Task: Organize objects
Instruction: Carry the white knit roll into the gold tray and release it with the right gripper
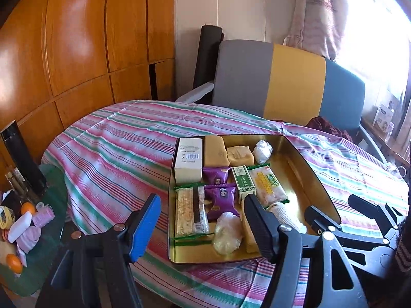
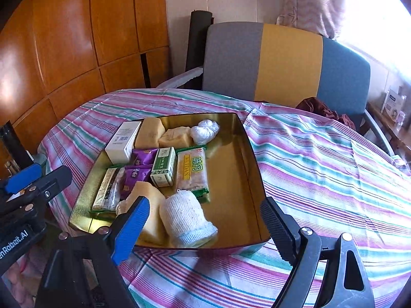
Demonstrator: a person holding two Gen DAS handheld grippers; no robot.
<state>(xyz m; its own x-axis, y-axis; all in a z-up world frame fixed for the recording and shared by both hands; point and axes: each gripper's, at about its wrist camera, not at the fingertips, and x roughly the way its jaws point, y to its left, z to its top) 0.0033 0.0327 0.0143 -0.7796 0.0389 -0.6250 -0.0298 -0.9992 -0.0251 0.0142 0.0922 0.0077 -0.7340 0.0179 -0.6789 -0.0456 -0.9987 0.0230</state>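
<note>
A gold tin tray (image 1: 308, 169) (image 2: 239, 169) sits on the striped tablecloth and holds several packed items. Among them are a white box (image 1: 188, 160), purple packets (image 1: 221, 200), a green box (image 2: 163, 166), a long snack pack (image 2: 192, 172), a cereal bar (image 1: 188, 213) and a rolled white sock (image 2: 185, 218). My left gripper (image 1: 203, 228) hovers open over the tray's near edge with nothing between its fingers. My right gripper (image 2: 204, 231) stands open just short of the sock, pads apart from it. It also shows at the tray's right side (image 1: 341, 213).
The striped tablecloth (image 2: 321, 179) is bare to the right of the tray. A chair (image 1: 290, 82) with a grey, yellow and blue back stands behind the table. At the left, a low side table (image 1: 48, 231) carries small clutter and a black flask (image 1: 20, 154).
</note>
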